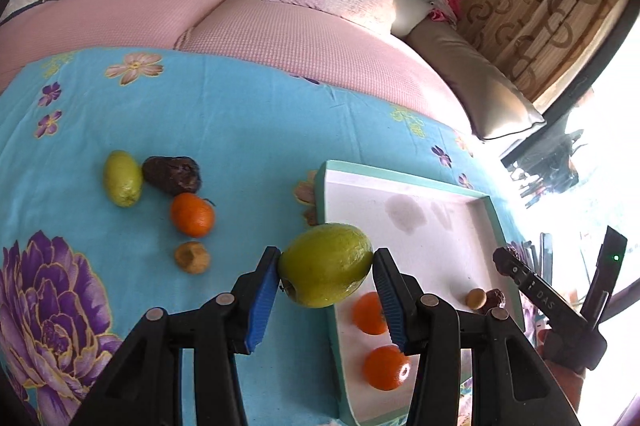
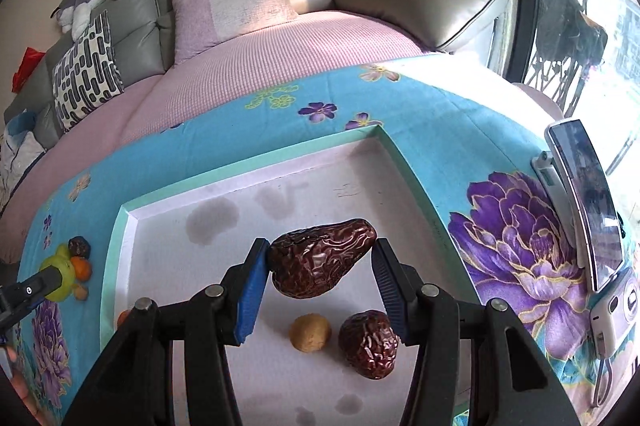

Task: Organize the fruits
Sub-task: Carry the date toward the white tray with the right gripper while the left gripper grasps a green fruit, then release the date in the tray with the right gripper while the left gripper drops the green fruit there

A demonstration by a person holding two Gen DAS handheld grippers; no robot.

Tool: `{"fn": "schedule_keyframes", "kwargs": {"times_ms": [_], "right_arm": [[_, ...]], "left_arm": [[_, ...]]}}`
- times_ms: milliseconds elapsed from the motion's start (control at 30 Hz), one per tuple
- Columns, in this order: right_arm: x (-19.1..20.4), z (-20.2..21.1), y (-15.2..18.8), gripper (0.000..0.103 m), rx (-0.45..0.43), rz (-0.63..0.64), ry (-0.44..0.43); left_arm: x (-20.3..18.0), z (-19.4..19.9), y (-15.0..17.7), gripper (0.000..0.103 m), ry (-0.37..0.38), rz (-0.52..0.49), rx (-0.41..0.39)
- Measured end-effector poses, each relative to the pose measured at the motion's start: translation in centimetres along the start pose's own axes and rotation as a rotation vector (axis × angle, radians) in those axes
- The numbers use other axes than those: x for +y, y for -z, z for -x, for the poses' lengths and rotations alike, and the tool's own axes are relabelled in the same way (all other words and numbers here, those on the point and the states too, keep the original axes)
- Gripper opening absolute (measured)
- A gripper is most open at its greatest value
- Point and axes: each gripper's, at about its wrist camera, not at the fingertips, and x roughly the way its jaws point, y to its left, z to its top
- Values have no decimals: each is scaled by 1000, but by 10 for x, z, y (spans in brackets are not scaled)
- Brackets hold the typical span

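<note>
Green fruit (image 1: 325,265) pinched in my left gripper (image 1: 326,272), held over near rim of tray (image 1: 404,178). My right gripper (image 2: 320,266) grasps big date (image 2: 320,258) above tray floor. Two oranges (image 1: 370,312), small tan fruit (image 2: 310,331), second date (image 2: 370,344) lie inside.

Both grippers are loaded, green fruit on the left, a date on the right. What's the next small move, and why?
Probably open the right gripper and drop its wrinkled brown date: it already hangs over the tray floor, above another date and a small tan fruit. The left gripper's green fruit sits only at the tray's edge, so it needs carrying farther in.
</note>
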Motion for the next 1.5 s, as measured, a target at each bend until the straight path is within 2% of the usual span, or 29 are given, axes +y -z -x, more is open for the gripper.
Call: {"fn": "schedule_keyframes", "kwargs": {"times_ms": [100,200,467,733,900,1200,1333,1433,1500], "right_arm": [[-12,1,-2,54,-6,-38,1],[-12,0,-1,54,-10,-27,-6],[0,-16,3,54,25,40,3],[2,-31,6,54,75,46,3],[3,-43,10,54,122,44,15],[7,-46,10,54,129,72,38],[9,-47,9,65,136,76,53],[9,-47,8,68,135,68,64],[8,-44,7,75,127,61,72]], "left_arm": [[-23,-5,4,50,29,-63,-4],[-36,-13,6,50,68,-84,-8],[-54,-40,8,50,49,-169,-19],[-56,-66,18,50,-3,-199,30],[-53,-72,20,48,-19,-196,52],[-51,-67,17,49,-14,-196,56],[-53,-63,14,49,-10,-202,57],[-54,-58,13,49,-14,-208,63],[-55,-51,11,49,-9,-215,54]]}}
